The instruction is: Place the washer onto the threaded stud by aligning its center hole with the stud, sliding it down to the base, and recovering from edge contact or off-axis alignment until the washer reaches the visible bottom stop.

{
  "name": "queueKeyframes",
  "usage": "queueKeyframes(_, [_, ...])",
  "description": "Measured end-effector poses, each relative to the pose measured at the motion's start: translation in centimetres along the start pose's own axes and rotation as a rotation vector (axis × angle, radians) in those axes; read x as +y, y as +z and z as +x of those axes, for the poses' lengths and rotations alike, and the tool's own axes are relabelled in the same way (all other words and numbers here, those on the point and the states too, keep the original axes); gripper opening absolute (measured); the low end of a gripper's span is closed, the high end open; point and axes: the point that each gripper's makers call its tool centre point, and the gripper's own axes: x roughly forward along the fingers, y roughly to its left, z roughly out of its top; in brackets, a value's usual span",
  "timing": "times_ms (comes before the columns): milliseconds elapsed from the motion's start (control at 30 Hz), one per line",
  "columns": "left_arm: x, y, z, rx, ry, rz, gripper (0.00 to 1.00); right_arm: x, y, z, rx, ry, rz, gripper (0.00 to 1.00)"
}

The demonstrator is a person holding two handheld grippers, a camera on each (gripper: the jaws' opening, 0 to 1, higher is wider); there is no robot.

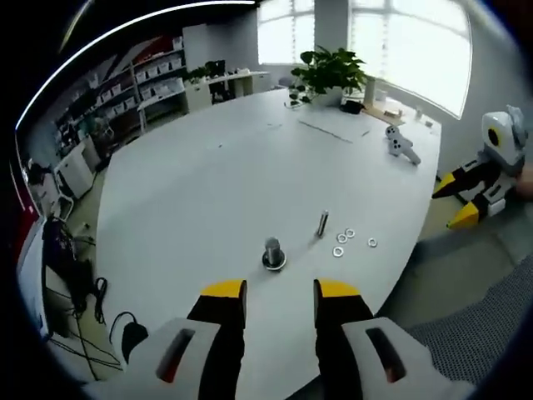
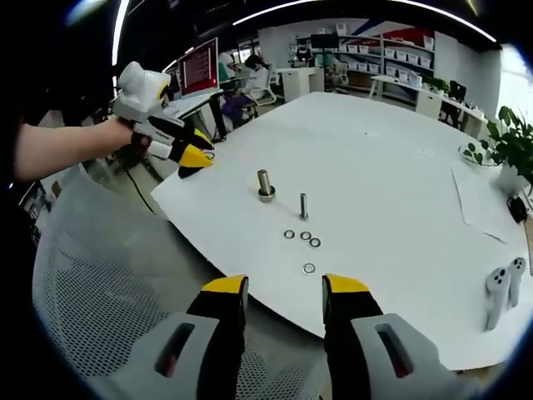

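In my left gripper view, my left gripper (image 1: 280, 288) sits at six o'clock with its yellow-tipped jaws apart and nothing between them, hovering near the edge of the white table (image 1: 250, 167). Just beyond the tips, toward twelve o'clock, the wide-based stud (image 1: 272, 251) stands upright on the tabletop. At about one o'clock from it stands the thinner threaded stud (image 1: 322, 223), also upright. Just past that, at roughly four o'clock of the thin stud, I count four washers (image 1: 349, 233) lying flat on the table, three close together and one a little apart toward three o'clock. Farther back, at one o'clock, a white controller (image 1: 401, 143) lies near a potted plant (image 1: 330, 73). At three o'clock the right gripper (image 1: 464, 198) shows off the table edge.

In my right gripper view, the left gripper (image 2: 193, 152) appears at ten o'clock, held in a hand (image 2: 112, 137), off the table's corner. My right gripper (image 2: 285, 288) is at six o'clock, jaws spread and empty, over the mesh chair (image 2: 100, 283) beside the table (image 2: 375, 150). Straight ahead lies the nearest washer (image 2: 309, 268), with three more washers (image 2: 305, 237) in a row behind it. Beyond them the thin stud (image 2: 303, 205) stands bare, and the wide-based stud (image 2: 265, 184) is at eleven o'clock of it. Two white controllers (image 2: 498, 293) lie at three o'clock.
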Motion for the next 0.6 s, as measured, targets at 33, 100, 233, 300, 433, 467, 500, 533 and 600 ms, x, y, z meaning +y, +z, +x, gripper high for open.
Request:
queueKeyframes(33, [0.0,0.1,-0.2,-0.016,0.001,-0.017,0.3,0.0,0.0,0.0,0.003,0.0,-0.004,0.38])
queueKeyframes(100, [0.2,0.0,-0.8,-0.041,-0.002,-0.048,0.31,0.0,-0.2,0.0,0.013,-0.006,-0.005,0.38])
queueKeyframes(233, [0.0,-0.2,-1.6,-0.058,-0.006,-0.061,0.31,-0.1,-0.4,0.0,0.028,-0.017,-0.016,0.39])
queueKeyframes(300, [-0.1,-0.1,-2.1,-0.065,-0.003,-0.056,0.31,0.0,-0.4,0.1,0.032,-0.013,-0.017,0.39])
queueKeyframes(433, [-0.1,0.1,-3.3,-0.101,-0.012,-0.085,0.32,0.1,-0.8,0.3,0.058,-0.012,-0.029,0.4])
queueKeyframes(467, [0.0,-0.1,-3.5,-0.11,-0.013,-0.11,0.33,0.1,-0.9,0.3,0.065,-0.015,-0.035,0.4])
queueKeyframes(500, [-0.2,-0.3,-3.8,-0.109,-0.02,-0.13,0.33,0.0,-1.0,0.3,0.068,-0.017,-0.037,0.4])
queueKeyframes(533, [-0.4,-0.7,-4.1,-0.104,-0.024,-0.133,0.33,0.0,-1.0,0.3,0.07,-0.021,-0.038,0.4])
queueKeyframes(600, [-0.6,-0.9,-4.9,-0.113,-0.012,-0.114,0.33,-0.2,-1.1,0.2,0.073,-0.027,-0.037,0.4])
